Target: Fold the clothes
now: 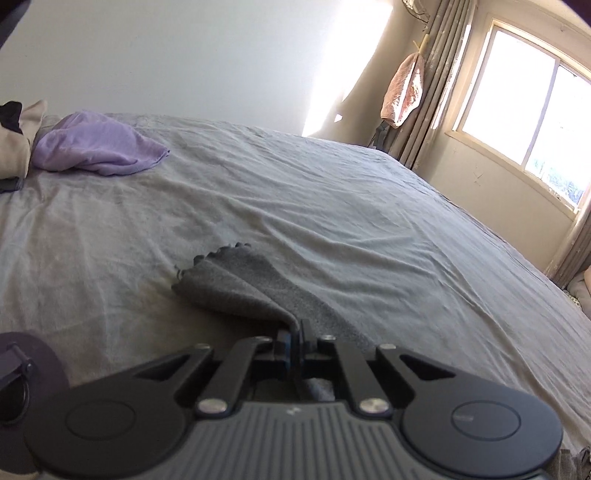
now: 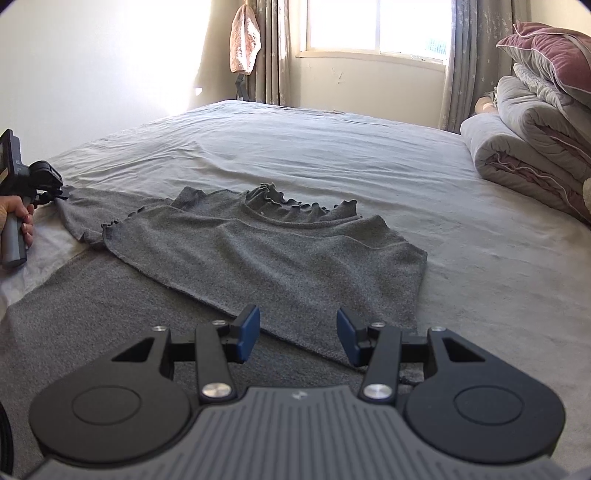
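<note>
No brand name or readable writing shows in either view; each gripper body bears only a small pale mark on its ribbed grey housing, too small to make out.

In the left wrist view the left gripper (image 1: 293, 338) sits at the lower centre of the frame with its jaws pinched together on a fold of the grey knit top (image 1: 243, 284), whose ruffled edge trails up and left across the grey bedsheet (image 1: 332, 192). Only this view shows a lilac garment (image 1: 99, 147) lying crumpled at the upper left, beside beige and dark clothing at the frame's left edge.

The right wrist view shows the top (image 2: 280, 251) whole: spread flat in the middle of the frame, ruffled collar toward the window (image 2: 376, 26), one sleeve stretched to the left edge, where a hand (image 2: 16, 218) holds the left gripper's handle. The right gripper (image 2: 297, 334) hovers at the lower centre, its blue pads (image 2: 248, 332) standing half apart over the hem, gripping nothing. Only here do rolled quilts (image 2: 528, 144) appear, stacked at the right edge.
</note>
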Demonstrator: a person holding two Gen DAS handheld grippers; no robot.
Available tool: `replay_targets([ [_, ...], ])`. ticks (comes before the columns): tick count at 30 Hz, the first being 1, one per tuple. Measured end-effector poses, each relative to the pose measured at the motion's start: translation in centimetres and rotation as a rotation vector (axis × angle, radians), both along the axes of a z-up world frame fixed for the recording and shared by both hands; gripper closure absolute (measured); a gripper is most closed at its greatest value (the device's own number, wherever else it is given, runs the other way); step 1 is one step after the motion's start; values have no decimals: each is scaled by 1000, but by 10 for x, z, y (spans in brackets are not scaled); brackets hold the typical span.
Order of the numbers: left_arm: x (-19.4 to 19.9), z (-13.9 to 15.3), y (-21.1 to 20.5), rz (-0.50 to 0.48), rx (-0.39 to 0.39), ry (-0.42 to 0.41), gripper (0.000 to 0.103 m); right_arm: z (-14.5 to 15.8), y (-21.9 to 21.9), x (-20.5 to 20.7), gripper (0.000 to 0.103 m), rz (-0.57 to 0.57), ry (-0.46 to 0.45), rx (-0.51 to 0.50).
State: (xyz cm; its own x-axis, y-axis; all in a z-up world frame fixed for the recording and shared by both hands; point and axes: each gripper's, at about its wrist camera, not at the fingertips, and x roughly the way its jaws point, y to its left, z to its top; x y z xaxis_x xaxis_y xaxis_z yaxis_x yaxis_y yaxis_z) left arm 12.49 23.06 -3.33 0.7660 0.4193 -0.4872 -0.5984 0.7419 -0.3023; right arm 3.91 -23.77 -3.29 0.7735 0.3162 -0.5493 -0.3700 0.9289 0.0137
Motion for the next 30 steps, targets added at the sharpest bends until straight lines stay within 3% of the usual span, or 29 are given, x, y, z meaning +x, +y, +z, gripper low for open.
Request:
replay_targets([
  [2, -1, 13, -11, -40, 37, -39, 100, 2, 0, 2, 53, -6, 3, 37],
  [9, -6, 62, -56, -201, 50, -182, 100, 6, -8, 7, 53, -40, 24, 146],
  [15, -9, 90, -102, -361, 49, -232, 100, 12, -14, 9, 53, -61, 23, 197],
  [22, -10, 96, -152, -565, 52, -213, 100, 16, -19, 10, 53, -72, 24, 232],
  [30, -16, 66, -209, -831, 107, -104, 100, 15, -22, 13, 53, -93, 26, 227],
])
